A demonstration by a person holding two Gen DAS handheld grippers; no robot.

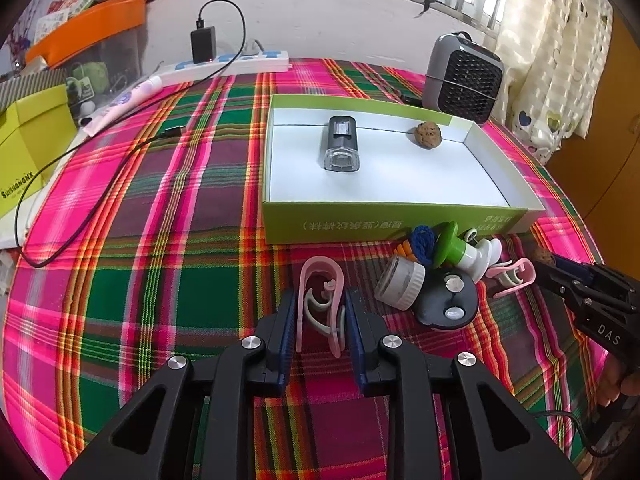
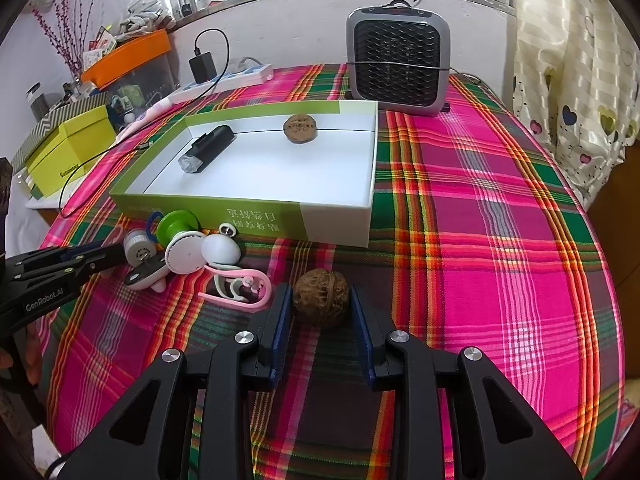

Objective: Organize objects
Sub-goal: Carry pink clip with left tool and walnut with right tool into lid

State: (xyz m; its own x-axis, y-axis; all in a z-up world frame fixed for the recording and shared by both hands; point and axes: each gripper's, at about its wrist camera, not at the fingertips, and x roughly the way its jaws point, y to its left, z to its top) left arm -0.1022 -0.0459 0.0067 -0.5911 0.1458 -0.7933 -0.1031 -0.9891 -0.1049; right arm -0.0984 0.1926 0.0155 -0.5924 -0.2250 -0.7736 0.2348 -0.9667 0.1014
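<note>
In the left wrist view my left gripper is shut on a pink clip that lies on the plaid tablecloth, its pads pressing on both sides. In the right wrist view my right gripper is shut on a brown walnut low over the cloth. A second pink clip lies just left of it. Behind both stands an open green box with a black torch and another walnut inside. The right gripper also shows at the right edge of the left view.
A heap of small items lies before the box: a white jar, a black disc, a green-and-white piece and blue cord. A grey heater, a power strip with a charger cable, and a yellow-green box stand around the table edges.
</note>
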